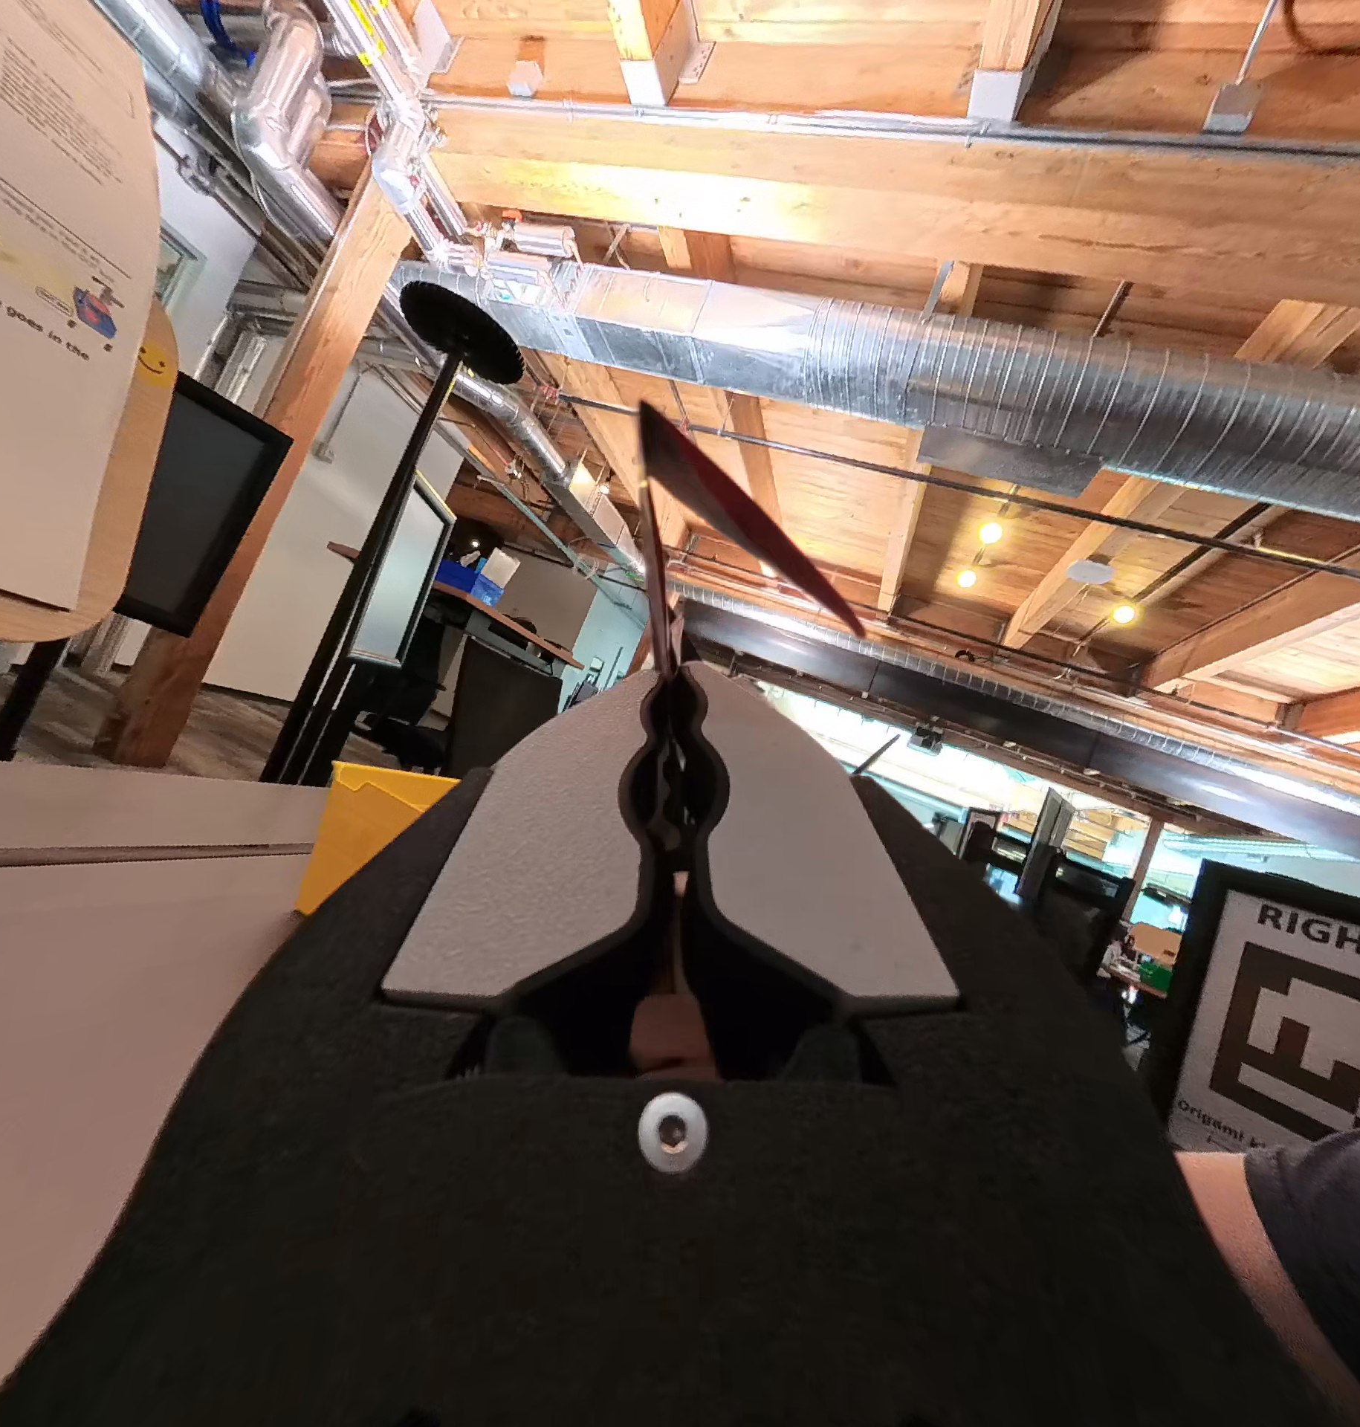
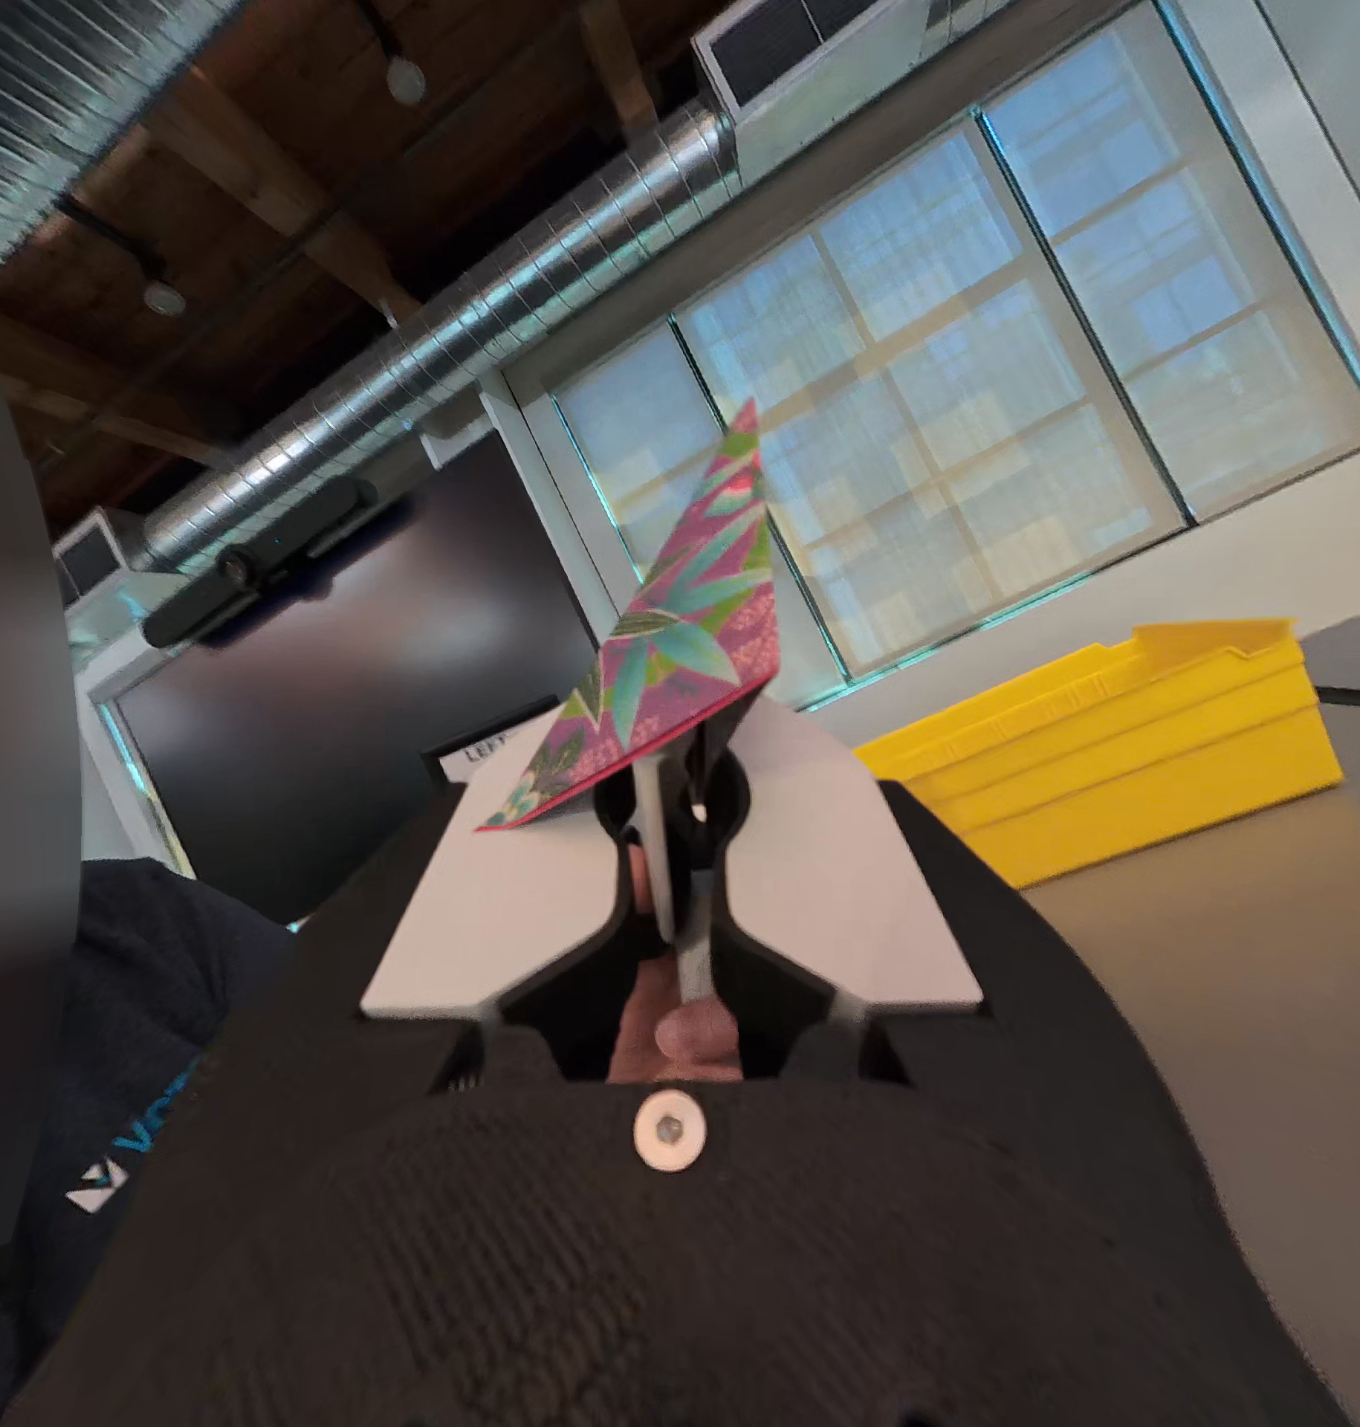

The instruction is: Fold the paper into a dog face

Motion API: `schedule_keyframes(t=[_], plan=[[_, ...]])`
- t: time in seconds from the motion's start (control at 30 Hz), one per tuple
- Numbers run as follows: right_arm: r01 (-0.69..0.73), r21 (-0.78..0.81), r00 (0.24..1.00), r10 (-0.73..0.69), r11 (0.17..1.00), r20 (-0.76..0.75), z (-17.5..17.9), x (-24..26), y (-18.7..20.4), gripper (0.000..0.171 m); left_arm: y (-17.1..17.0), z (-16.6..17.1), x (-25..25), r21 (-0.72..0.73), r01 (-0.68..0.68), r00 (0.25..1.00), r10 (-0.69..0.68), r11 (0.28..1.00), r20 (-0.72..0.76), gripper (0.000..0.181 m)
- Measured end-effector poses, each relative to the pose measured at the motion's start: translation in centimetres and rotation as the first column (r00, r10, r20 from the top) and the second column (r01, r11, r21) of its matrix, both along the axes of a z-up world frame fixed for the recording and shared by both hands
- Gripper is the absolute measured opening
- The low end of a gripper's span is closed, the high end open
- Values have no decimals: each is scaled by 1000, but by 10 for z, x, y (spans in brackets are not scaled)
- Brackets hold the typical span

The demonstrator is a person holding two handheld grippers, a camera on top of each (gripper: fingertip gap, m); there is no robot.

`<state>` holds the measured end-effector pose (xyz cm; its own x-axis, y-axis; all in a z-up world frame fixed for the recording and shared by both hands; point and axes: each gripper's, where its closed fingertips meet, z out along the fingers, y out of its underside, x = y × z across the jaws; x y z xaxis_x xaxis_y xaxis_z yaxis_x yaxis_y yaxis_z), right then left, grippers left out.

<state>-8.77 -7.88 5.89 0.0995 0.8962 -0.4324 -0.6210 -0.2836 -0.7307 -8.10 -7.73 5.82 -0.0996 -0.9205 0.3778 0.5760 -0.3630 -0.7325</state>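
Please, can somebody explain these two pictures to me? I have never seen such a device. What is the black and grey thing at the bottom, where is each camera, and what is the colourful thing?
Each picture comes from a camera fixed on a hand-held tool that a person squeezes; there is no robot arm. The black and grey shape is that tool, seen from behind. Both cameras tilt upward, so you see ceiling, pipes and windows.

In the left wrist view, the left gripper has its jaws closed on the paper, seen edge-on and dark. In the right wrist view, the right gripper is also closed on the paper, a folded sheet with a leaf pattern. A yellow bin sits on the grey table.
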Motion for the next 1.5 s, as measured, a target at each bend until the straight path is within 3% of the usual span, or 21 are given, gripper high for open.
schedule_keyframes(t=[0.07, 0.23, 0.3, 0.4, 0.5, 0.6, 0.67, 0.83, 0.9, 1.0, 1.07, 1.23, 1.37, 1.4, 1.5], plan=[[14, -33, 1000, -14, 999, -5, -3, 2, 3, 2, -3, 0, 1, -6, 31, 999, -31, 1000, 15, 0], [15, -46, 999, -16, 999, -35, -3, 0, 4, 2, -1, 2, -3, -11, 25, 999, -25, 1000, 42, 1], [26, -40, 999, -24, 999, 48, -10, -10, 5, 28, 7, 9, -16, -27, 10, 995, -7, 1000, 98, 0], [18, 15, 976, -21, 1000, 217, -24, -24, 4, 45, 26, 15, -40, -47, -31, 991, 37, 998, 131, 0], [144, 135, 951, -174, 980, 255, -15, -6, 7, 49, 38, 17, -63, -51, -59, 987, 66, 997, 150, 0], [331, 287, 879, -404, 899, 253, 12, 25, 10, 49, 45, 16, -78, -71, -49, 982, 61, 996, 176, 0], [391, 263, 849, -456, 882, 269, 28, 38, 23, 49, 45, 15, -81, -75, -24, 981, 38, 997, 189, 0], [77, 81, 888, -106, 994, 448, 25, 2, 45, 49, 40, 15, -73, -52, 6, 985, 3, 999, 170, 0], [-89, 10, 878, 73, 996, 473, 21, -13, 41, 39, 41, 15, -74, -55, 4, 984, 6, 998, 177, 0], [-211, 24, 885, 180, 977, 428, 25, -20, 33, 23, 43, 14, -76, -49, 4, 987, 5, 999, 163, 0], [-236, 48, 892, 197, 971, 408, 25, -19, 31, 1, 43, 13, -73, -38, 10, 990, -5, 999, 140, 0], [-155, 40, 896, 123, 987, 426, 21, -3, 38, 1, 38, 12, -63, -16, 49, 995, -48, 999, 83, 4], [-129, -12, 922, 124, 992, 367, 33, 14, 41, 1, 32, 18, -58, 4, 80, 997, -80, 997, 17, 72], [-139, -17, 913, 135, 990, 384, 31, 16, 39, 1, 31, 21, -61, 11, 86, 996, -87, 996, 29, 82], [-165, -56, 866, 172, 985, 469, 15, 16, 38, 1, 39, 26, -76, -11, 87, 993, -86, 996, 83, 75]])
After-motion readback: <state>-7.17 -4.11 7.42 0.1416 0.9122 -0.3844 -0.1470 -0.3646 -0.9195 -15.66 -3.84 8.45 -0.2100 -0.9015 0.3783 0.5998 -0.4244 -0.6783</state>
